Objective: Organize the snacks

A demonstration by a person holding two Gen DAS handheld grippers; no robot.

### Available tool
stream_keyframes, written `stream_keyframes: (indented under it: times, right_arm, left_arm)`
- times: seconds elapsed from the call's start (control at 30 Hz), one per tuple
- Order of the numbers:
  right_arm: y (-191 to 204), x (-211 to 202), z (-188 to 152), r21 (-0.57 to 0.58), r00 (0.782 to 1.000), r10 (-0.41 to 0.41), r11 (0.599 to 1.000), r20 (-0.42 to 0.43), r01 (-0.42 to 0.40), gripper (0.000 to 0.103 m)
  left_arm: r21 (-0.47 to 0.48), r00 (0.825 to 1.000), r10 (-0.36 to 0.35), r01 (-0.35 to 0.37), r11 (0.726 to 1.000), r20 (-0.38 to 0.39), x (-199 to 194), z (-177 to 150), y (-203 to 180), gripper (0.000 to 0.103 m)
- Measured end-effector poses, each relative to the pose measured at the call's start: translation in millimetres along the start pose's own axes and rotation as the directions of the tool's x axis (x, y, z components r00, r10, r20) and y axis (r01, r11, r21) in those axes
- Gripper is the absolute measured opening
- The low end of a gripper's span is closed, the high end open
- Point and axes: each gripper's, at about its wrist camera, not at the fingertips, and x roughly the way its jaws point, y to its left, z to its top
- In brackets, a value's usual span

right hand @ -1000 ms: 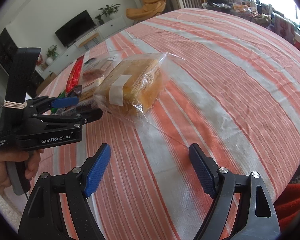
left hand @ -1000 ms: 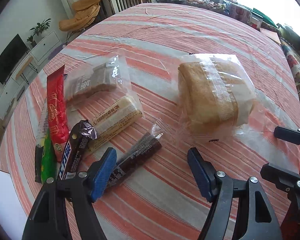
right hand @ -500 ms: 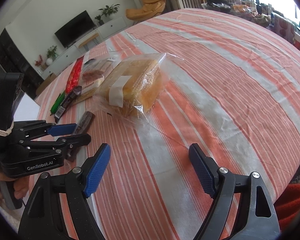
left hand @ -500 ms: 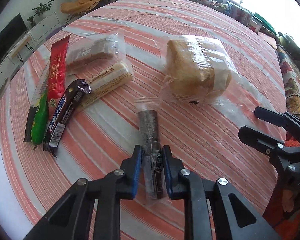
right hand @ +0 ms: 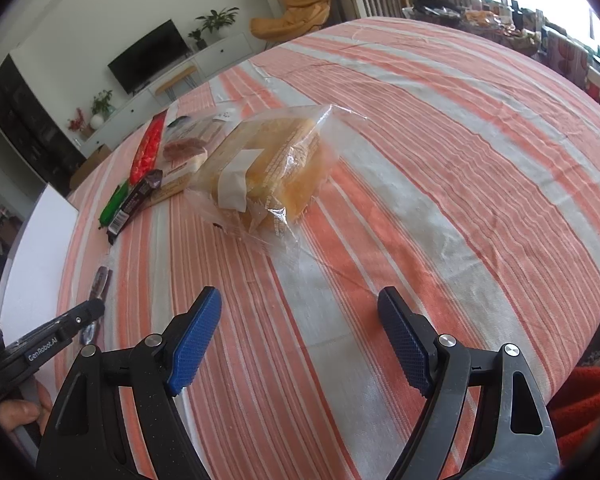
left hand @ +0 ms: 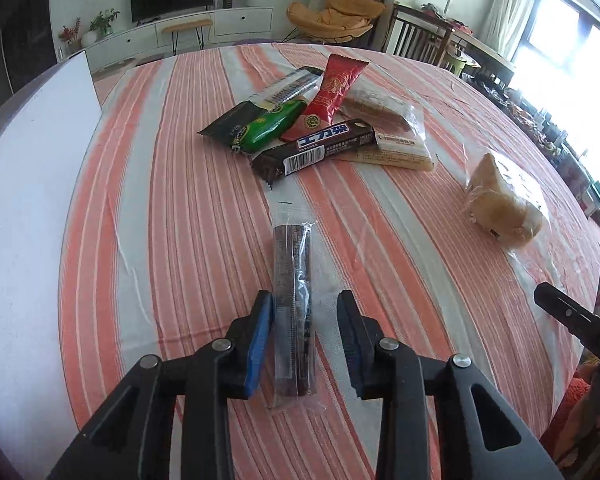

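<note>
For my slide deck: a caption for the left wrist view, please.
Left hand-held gripper open around a dark snack bar lying on the striped tablecloth.

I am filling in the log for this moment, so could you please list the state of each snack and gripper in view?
left gripper: open, fingers either side of the dark bar
dark bar: sealed, flat on the cloth
right gripper: open, holding nothing
bread: bagged, on the cloth
chocolate bar: sealed, propped on the pile
red packet: sealed, in the pile
green packet: sealed, in the pile
</note>
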Motion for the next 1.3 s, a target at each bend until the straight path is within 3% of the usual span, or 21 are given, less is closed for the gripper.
stream_keyframes:
  times: [0.03,0.07,0.17,0.47,1.3]
  right_arm:
    - [0,0,0,0.001,1.000,0.001,1.000,0.000,-0.001,0.083]
    - [0,0,0,0.001,1.000,0.001,1.000,0.000,-0.001,0.083]
    - [0,0,0,-0.001,1.000,-0.002,1.000,0.000,0.002,0.083]
    - [7,2,-2,-0.037,0.999,-0.036,0.999,-0.006,0.036,0.084]
    - [23,9,-7,-0.140,0.991,-0.136,0.981,-0.018,0.132,0.087]
  left_arm:
    - [0.019,1.000,0.020,-0.020,1.000,0.003,1,-1,-7,0.064]
    - [0.034,0.998,0.058,-0.059,0.998,0.006,2,-3,-12,0.077]
    - [0.066,0.992,0.123,-0.125,0.990,0.038,7,-7,-19,0.081]
    - [0.006,0.987,0.150,-0.150,0.989,0.059,14,-9,-9,0.101]
    - [0.003,0.987,0.153,-0.153,0.988,0.054,15,-8,-10,0.103]
